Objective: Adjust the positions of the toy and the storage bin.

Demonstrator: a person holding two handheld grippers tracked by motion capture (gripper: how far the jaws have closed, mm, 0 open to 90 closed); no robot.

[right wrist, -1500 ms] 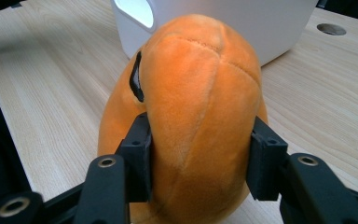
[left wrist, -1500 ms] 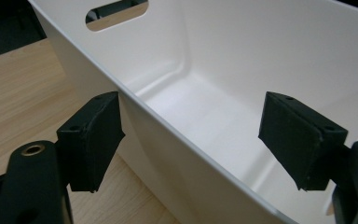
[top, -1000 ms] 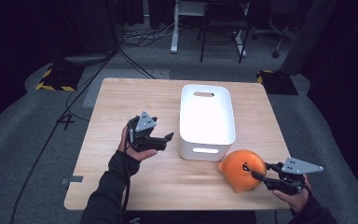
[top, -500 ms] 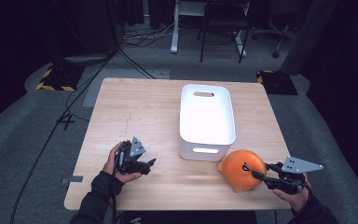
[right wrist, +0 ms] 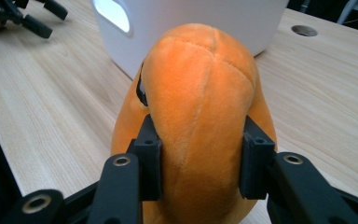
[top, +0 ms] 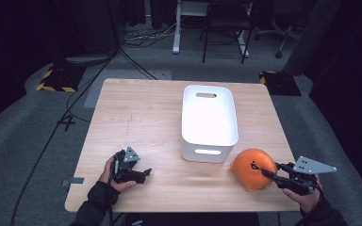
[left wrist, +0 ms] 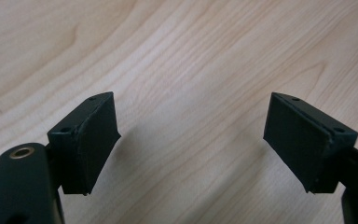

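Both my sleeves [top: 96,200] are showing dark, almost black, at 6 o'clock of the high view. My left gripper [left wrist: 191,140] is showing matte black jaws with flat pads, small screw holes along their edges, and a brass-ringed pivot [left wrist: 22,152] at 8 o'clock. My right gripper [right wrist: 199,156] is showing the same black jaws and ringed pivots, plus a grey three-cornered plate [top: 313,165] with dark dots.

Left tongs [left wrist: 191,140] spread wide, jaws apart, nothing between; bare wooden table [left wrist: 191,56] beneath.
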